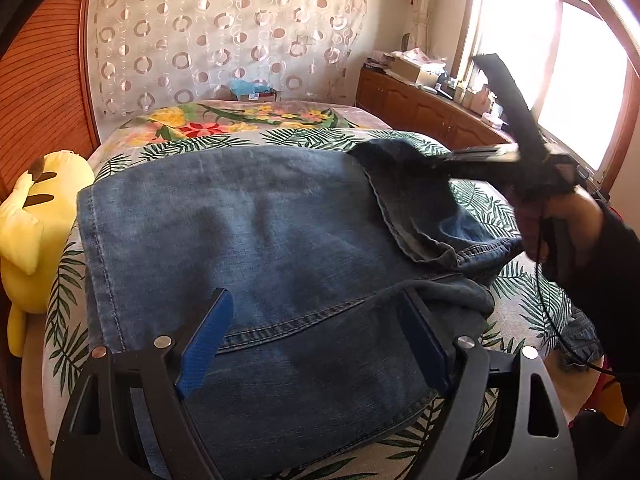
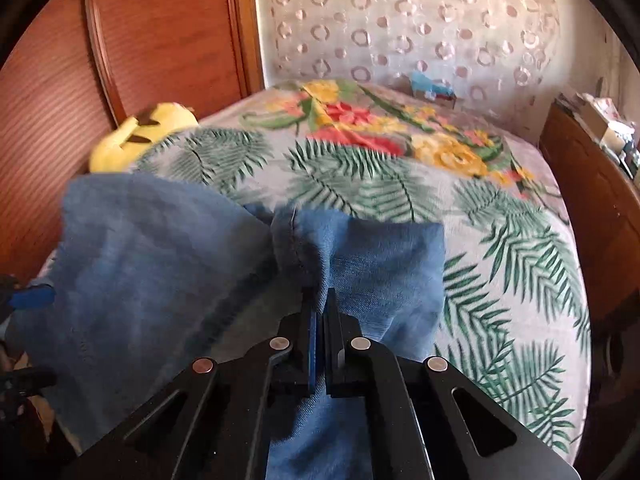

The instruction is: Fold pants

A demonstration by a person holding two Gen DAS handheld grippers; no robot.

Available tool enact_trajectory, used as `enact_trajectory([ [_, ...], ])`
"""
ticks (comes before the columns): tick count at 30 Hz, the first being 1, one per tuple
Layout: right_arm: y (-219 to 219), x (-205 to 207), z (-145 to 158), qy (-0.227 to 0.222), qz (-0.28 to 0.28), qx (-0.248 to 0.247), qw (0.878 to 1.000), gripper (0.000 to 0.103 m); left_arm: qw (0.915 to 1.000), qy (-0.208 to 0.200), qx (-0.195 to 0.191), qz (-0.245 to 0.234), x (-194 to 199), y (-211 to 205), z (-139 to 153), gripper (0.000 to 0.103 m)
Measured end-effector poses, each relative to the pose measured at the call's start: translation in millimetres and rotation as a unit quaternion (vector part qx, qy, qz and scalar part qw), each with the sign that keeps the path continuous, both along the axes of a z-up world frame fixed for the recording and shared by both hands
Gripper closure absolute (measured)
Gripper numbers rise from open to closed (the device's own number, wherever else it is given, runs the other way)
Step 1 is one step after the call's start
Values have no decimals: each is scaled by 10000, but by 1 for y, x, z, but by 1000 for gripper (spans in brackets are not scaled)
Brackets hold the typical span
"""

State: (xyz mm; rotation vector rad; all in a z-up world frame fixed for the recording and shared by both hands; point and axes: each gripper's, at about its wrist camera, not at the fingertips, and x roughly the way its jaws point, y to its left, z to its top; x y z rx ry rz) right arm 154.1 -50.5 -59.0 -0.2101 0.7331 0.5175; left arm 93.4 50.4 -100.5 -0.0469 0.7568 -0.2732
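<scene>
**Right gripper had the jeans pinched, left one was just hovering wide open**

So here's how it sat. The pants (image 1: 256,240) were blue denim, spread flat on the bed (image 1: 320,136) with the palm-leaf sheet, long axis running roughly left to right across the left wrist view. The left-hand edge with the seam lay near the yellow plush toy (image 1: 36,236), and the bunched, turned-over end was off to the right.

The right gripper (image 2: 322,308) was the one doing the work. Its fingers were closed tight on a fold of denim, fabric squeezed right between the pads and draping down on both sides. In the left view you could see it lifting that dark corner (image 1: 400,164) up off the right end of the pile, well above the flat part. It was a bit motion-blurred, so I couldn't tell exactly which hem it had.

The left gripper (image 1: 316,340) had its fingers spread wide, nothing between them. A stitched seam of the jeans ran across right between and below the blue pads (image 1: 206,340); whether they touched the cloth, I couldn't tell.

My guess: the next move hinged on carrying that raised end leftward over the flat denim, along the long axis, with the left gripper nearer the near edge to pin it.
</scene>
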Motion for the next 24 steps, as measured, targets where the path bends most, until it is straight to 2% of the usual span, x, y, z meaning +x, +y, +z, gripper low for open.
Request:
enact_trajectory([
  [4,14,-26,46,-371,313,254,9985,101,9999,-104,-50,98,-6,8,8,19],
  [11,67,-71,114,-926,964,480,9899,101,9990,-327,-109,269,-18,25,24,19],
  [16,102,-90,136,-1075,1313,579,9838,101,9977,-515,-145,426,-29,40,35,19],
  [20,112,-82,131,-1065,1349,532,9837,101,9968,-595,-139,522,-33,47,40,19],
  [21,118,-80,126,-959,1332,504,9851,98,9967,-591,-140,546,-33,49,40,19],
  [22,111,-72,120,-825,1350,475,9863,90,9966,-586,-142,560,-33,52,39,19],
  [23,102,-69,113,-734,1362,411,9871,77,9966,-572,-141,571,-32,53,38,19],
  [24,103,-67,110,-710,1323,328,9881,70,9967,-555,-140,580,-30,53,37,19],
])
